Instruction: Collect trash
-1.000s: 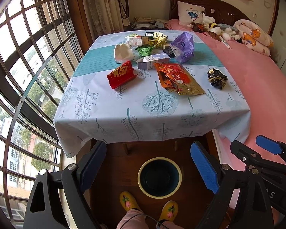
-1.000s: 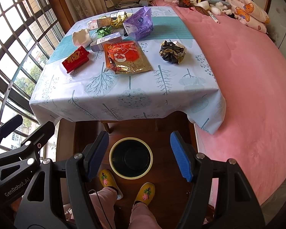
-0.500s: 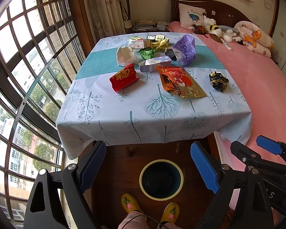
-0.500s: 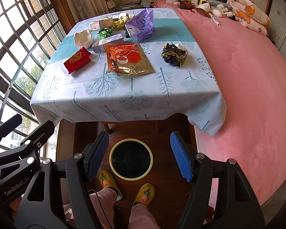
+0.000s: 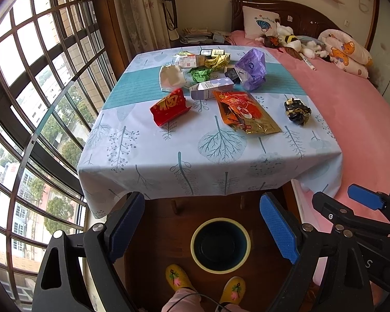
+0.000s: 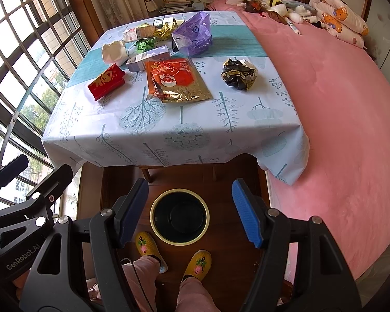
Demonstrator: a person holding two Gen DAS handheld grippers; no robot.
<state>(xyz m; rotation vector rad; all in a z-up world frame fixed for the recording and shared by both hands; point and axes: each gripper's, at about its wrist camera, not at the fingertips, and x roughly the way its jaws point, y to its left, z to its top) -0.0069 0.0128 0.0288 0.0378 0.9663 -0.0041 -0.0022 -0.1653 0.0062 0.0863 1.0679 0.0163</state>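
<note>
Trash lies scattered on a table with a pale blue leaf-print cloth (image 5: 221,161): a red packet (image 5: 169,107), an orange and gold foil pouch (image 5: 244,111), a crumpled black and gold wrapper (image 5: 297,110), a purple bag (image 5: 251,69), a white and lilac carton (image 5: 212,88) and several smaller wrappers at the far end. A dark bin with a yellow rim (image 5: 220,245) stands on the wooden floor below the table's near edge. My left gripper (image 5: 201,231) and my right gripper (image 6: 189,214) both hang open and empty above the bin (image 6: 180,217).
A pink bed (image 6: 338,109) with pillows and soft toys runs along the table's right side. Barred windows (image 5: 39,91) curve along the left. A person's yellow slippers (image 6: 199,264) and pink trouser legs stand just behind the bin.
The left wrist view has tipped slightly, so the table sits a little lower and closer in its frame. The right gripper has stayed put. Both stay open.
</note>
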